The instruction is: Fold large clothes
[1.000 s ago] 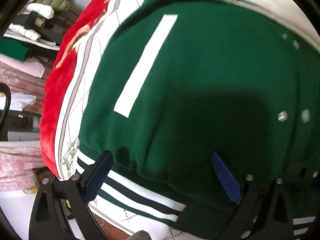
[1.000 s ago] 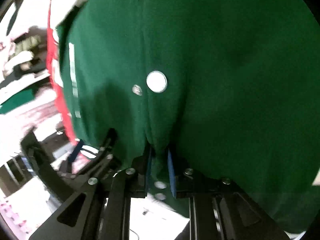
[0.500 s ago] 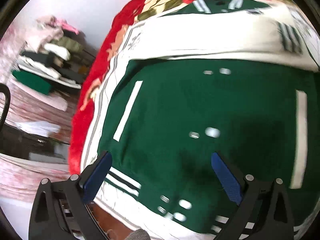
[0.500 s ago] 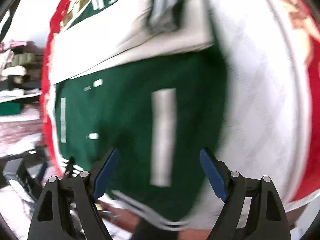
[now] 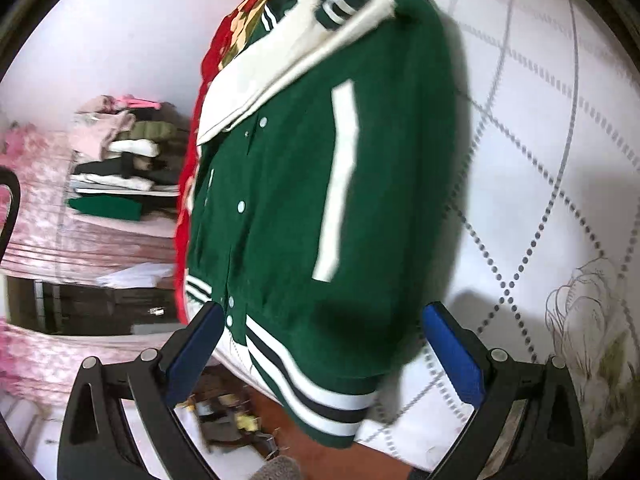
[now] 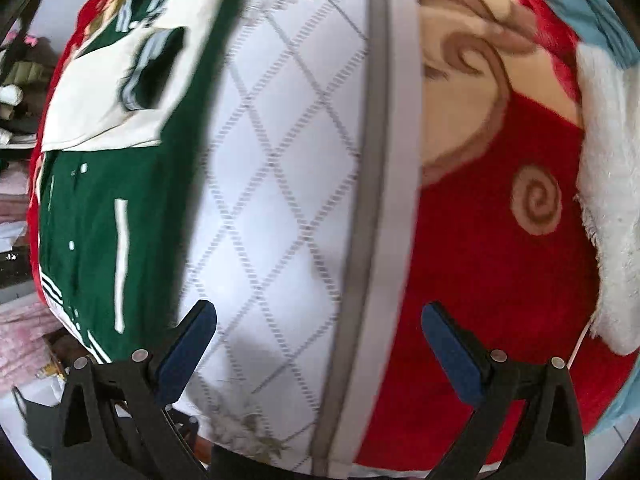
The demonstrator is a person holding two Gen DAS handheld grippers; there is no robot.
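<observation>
Both grippers, left (image 5: 320, 354) and right (image 6: 318, 354), hang with fingers spread, empty, above the green jacket (image 5: 320, 184); no legible writing.

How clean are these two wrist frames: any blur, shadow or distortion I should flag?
Left wrist view: fairly sharp; the green jacket casts a dark shadow onto the white quilt; fisheye bends the quilt's lines. Right wrist view: motion blur smears the jacket and quilt; the red blanket looks softer too.
</observation>
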